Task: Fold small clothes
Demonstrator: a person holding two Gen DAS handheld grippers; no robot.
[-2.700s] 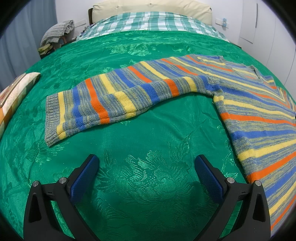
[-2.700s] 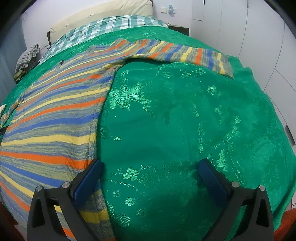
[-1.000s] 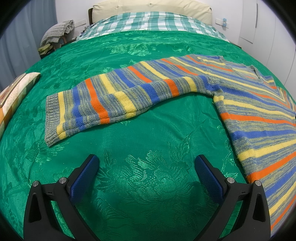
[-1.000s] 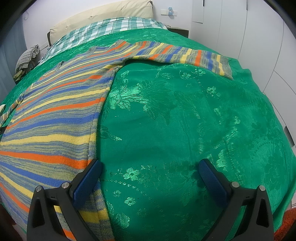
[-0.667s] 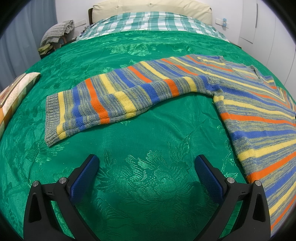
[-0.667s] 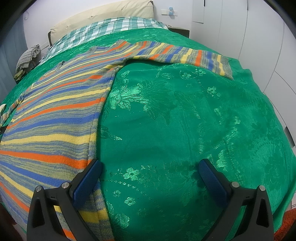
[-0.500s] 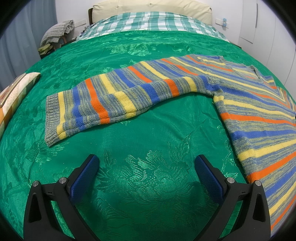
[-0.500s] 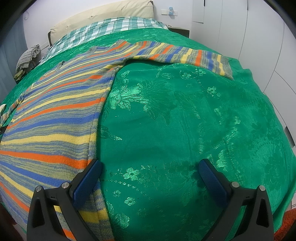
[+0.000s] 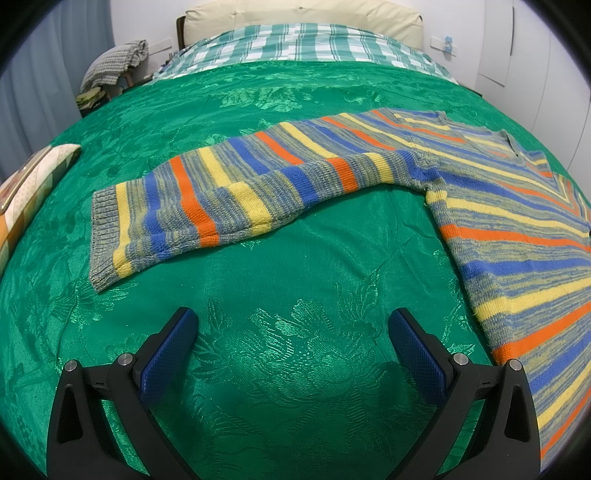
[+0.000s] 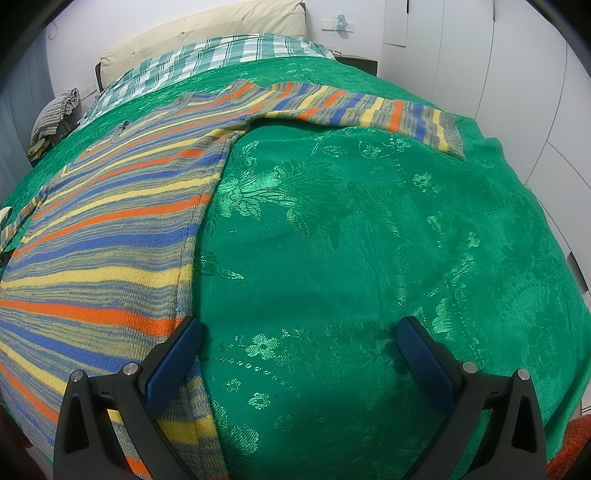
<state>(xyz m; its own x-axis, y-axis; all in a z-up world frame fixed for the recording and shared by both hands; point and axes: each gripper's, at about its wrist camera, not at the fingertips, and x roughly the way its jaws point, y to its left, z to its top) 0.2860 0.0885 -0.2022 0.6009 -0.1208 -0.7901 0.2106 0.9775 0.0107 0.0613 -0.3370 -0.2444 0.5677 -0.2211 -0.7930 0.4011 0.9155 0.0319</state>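
Observation:
A striped knit sweater [image 9: 509,229] in grey, blue, yellow and orange lies flat on a green bedspread [image 9: 295,295]. Its left sleeve [image 9: 207,199] stretches out to the left in the left wrist view. In the right wrist view the sweater's body [image 10: 103,236] fills the left side and its right sleeve [image 10: 369,107] reaches to the far right. My left gripper [image 9: 293,332] is open and empty over bare bedspread, below the left sleeve. My right gripper [image 10: 299,339] is open and empty, its left finger [image 10: 173,354] over the sweater's side edge.
A checked teal sheet [image 9: 306,44] and cream headboard [image 9: 295,14] lie at the far end. A patterned pillow [image 9: 26,184] sits at the bed's left edge. A chair with cloths [image 9: 110,70] stands far left. White wardrobe doors [image 10: 517,74] stand on the right.

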